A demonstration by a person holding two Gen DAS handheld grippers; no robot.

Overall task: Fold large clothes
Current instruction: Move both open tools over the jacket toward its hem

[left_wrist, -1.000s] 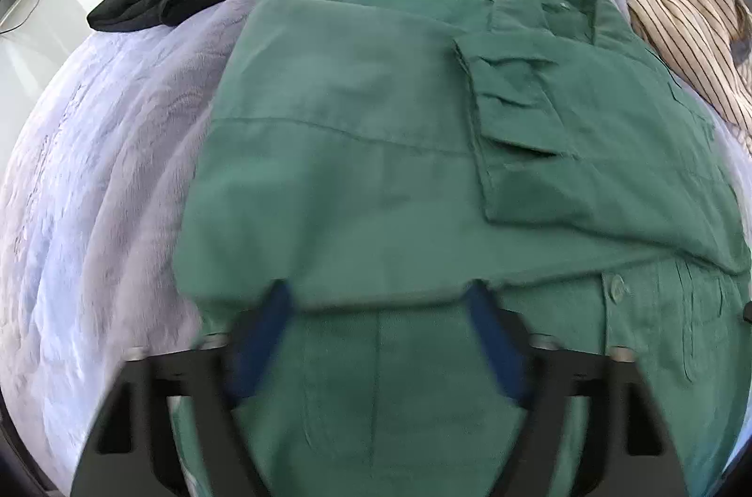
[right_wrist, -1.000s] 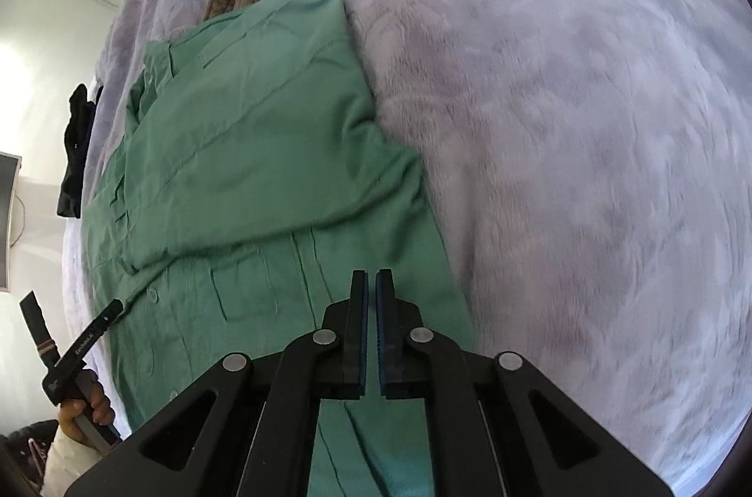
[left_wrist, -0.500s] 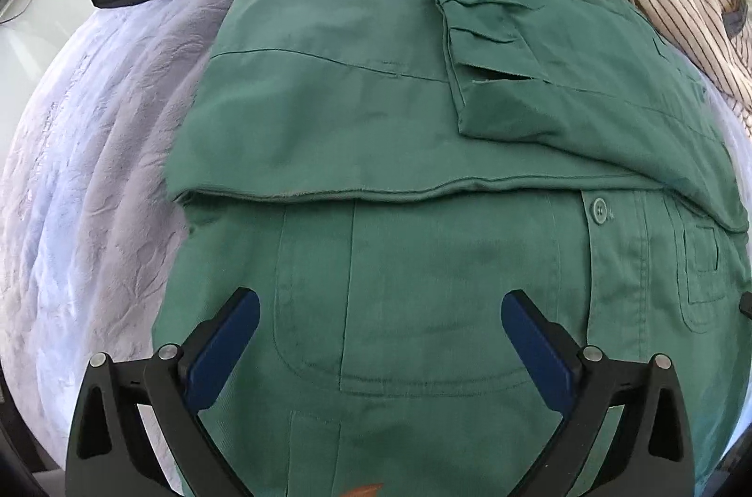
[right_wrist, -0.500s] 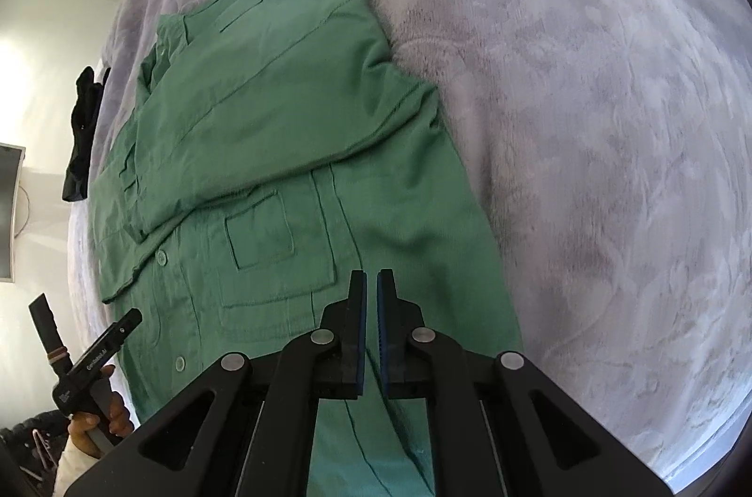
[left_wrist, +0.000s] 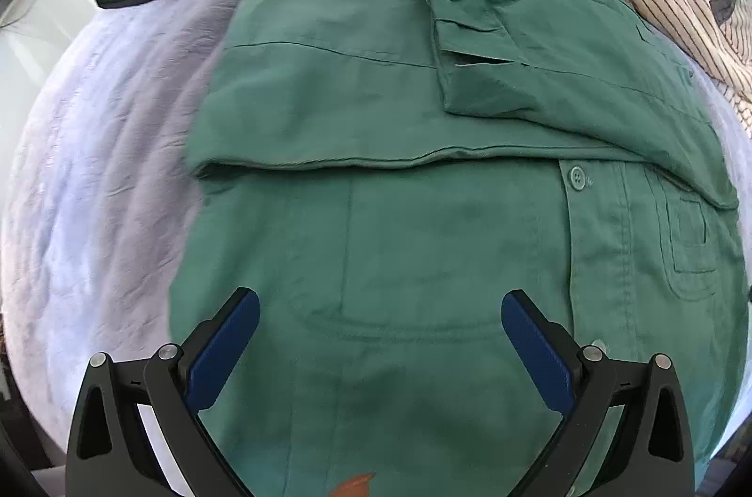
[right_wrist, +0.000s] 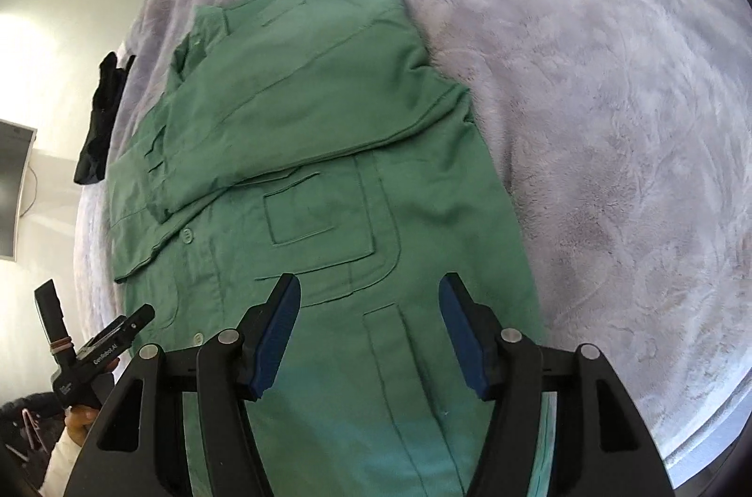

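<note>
Green shirt (left_wrist: 423, 262) lies half-folded on a bed (right_wrist: 611, 121); left gripper (left_wrist: 380, 304) gapes empty, right gripper (right_wrist: 369, 285) is opening empty: best pinch both hem corners evenly

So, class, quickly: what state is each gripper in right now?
Left gripper: open, empty, above the green shirt.
Right gripper: jaws opening, nothing between them.

I can see small white words on the other hand-held gripper (right_wrist: 105, 349) at the bottom left. They look like "GenRobot.AI". I find no other words.
</note>
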